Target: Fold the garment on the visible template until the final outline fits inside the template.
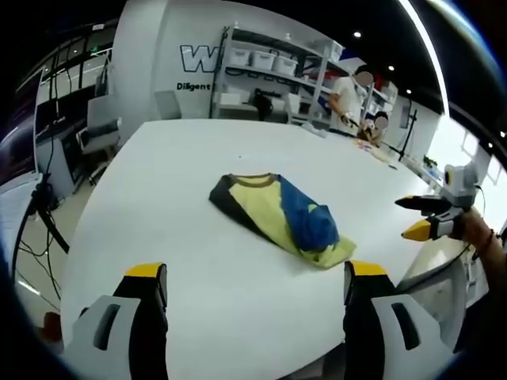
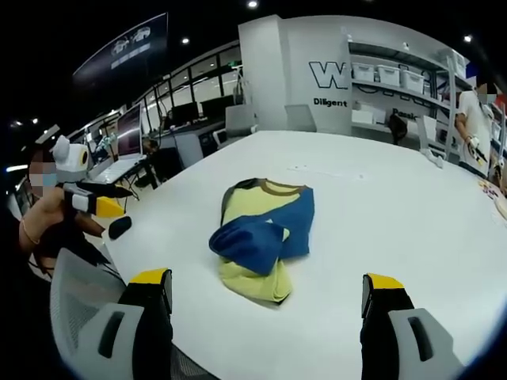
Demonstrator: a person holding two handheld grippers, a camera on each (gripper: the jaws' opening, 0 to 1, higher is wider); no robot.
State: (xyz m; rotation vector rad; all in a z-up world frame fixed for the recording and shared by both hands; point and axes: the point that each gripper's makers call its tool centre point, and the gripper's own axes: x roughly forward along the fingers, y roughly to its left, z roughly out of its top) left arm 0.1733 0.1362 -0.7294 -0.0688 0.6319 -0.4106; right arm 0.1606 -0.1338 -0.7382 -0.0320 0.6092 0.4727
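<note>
Left gripper view
Landmark: the wide white table (image 1: 238, 277), which carries everything named below.
Surroundings: a white metal shelving rack with storage bins (image 1: 273, 75) stands beyond the table's far edge, next to a white wall with dark lettering (image 1: 194, 63). Two people (image 1: 356, 99) stand at the table's far right corner. An office chair (image 1: 99, 131) sits off the table's left side.
In the way: nothing lies on the table between the jaws and the cloth.
Garment: a crumpled yellow and blue shirt with a dark sleeve (image 1: 281, 218) lies bunched near the table's middle, its ribbed collar turned to the far side, and the blue part heaped over the yellow.
Left gripper (image 1: 253, 289): the black jaws with yellow tips stand spread wide above the table's near edge, holding nothing, well apart from the shirt.
Right gripper (image 1: 424, 218): it hangs off the table's right edge, held in a hand (image 1: 479, 233), its jaws parted and empty.

Right gripper view
Surroundings: a grey mesh chair back (image 2: 83, 305) sits at the table's near left corner; desks with monitors (image 2: 127, 134) stand past its left side.
Garment: the shirt sits near the table's centre, blue folded across the yellow, its hem towards the near edge.
Right gripper: its own jaws are spread wide above the near edge, empty, clear of the shirt.
Left gripper: off the table's left side, held by the person; jaws parted.
</note>
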